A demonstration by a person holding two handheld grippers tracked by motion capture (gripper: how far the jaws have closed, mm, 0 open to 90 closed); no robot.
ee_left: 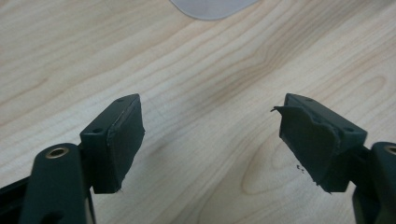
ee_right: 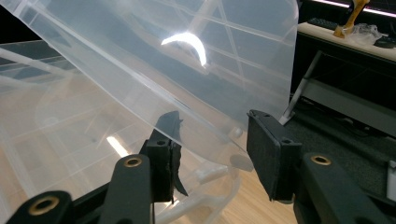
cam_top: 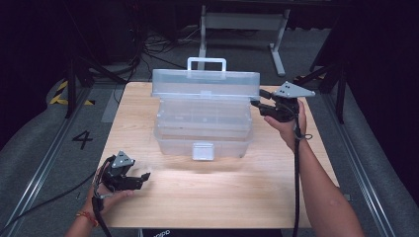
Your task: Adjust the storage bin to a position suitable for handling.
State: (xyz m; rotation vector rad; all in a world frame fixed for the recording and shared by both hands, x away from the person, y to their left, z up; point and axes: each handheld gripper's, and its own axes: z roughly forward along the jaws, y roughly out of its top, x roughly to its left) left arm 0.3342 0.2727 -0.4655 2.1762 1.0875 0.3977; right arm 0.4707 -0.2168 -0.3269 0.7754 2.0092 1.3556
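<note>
A clear plastic toolbox stands mid-table with its lid raised and a white handle on top. My right gripper is at the lid's right end. In the right gripper view its jaws straddle the lid's lower corner, one pad behind the plastic and one in front, closed on it. My left gripper lies low over the table's front left corner, well clear of the box. Its jaws stand apart with only bare wood between them.
The box's white latch faces the front edge. The wooden table has free room in front of and beside the box. A pale rounded plastic edge peeks in at the top of the left gripper view. Dark floor and frame legs surround the table.
</note>
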